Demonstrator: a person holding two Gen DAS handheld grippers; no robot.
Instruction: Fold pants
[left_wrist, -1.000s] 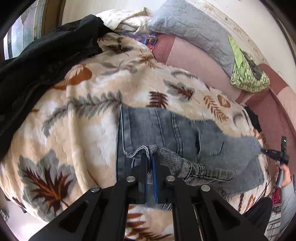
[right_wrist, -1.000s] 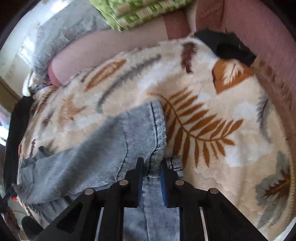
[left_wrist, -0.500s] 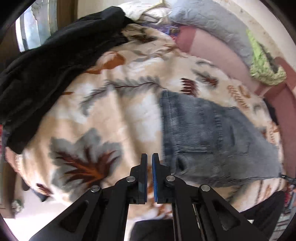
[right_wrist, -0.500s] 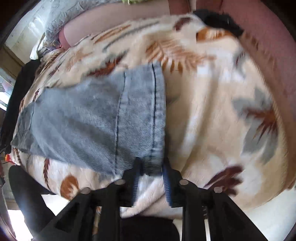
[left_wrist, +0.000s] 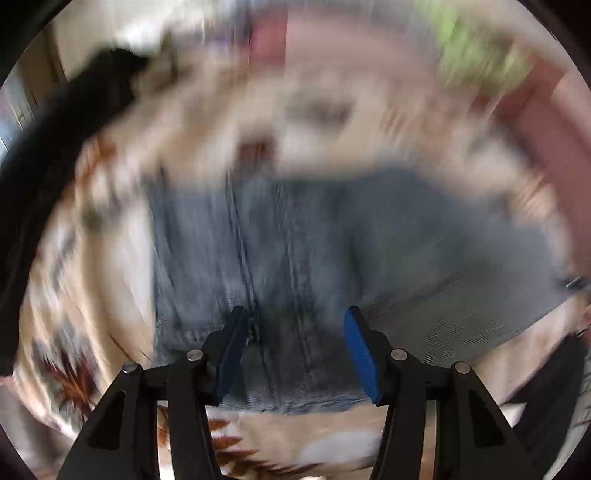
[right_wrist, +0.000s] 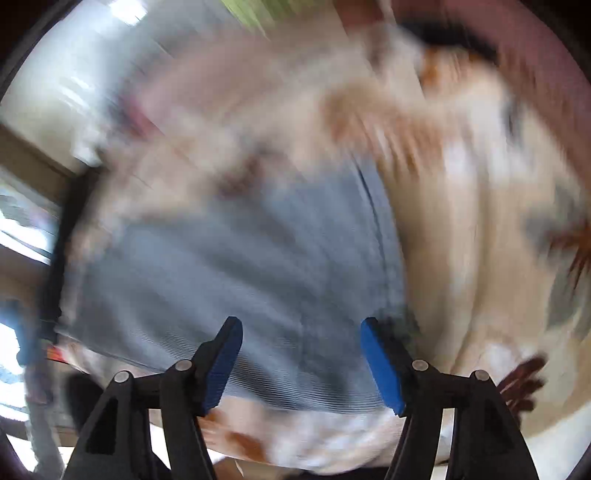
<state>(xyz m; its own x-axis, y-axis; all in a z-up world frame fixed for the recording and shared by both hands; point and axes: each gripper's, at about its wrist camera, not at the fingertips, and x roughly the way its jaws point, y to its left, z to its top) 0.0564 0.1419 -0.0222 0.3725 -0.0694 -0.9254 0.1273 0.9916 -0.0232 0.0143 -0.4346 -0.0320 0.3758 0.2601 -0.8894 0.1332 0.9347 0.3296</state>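
From the left wrist view, which is heavily blurred, we see our left gripper (left_wrist: 295, 350) with its blue-padded fingers (left_wrist: 360, 356) spread wide apart and nothing between them. Beyond and beneath them lie the grey denim pants (left_wrist: 332, 251), spread flat on the cream blanket (left_wrist: 103, 295) with its brown and grey leaf print. The near edge of the pants sits just past the fingertips. A black garment (left_wrist: 55, 147) lies on the blanket's left side, and a green patterned cushion (left_wrist: 476, 55) shows as a smear at the far right.

From the right wrist view, equally blurred, our right gripper (right_wrist: 301, 363) also stands wide open and holds nothing. The pants (right_wrist: 240, 266) lie flat on the blanket (right_wrist: 461, 229) directly ahead of the fingers, their right-hand hem running up from near the right finger (right_wrist: 382, 369)
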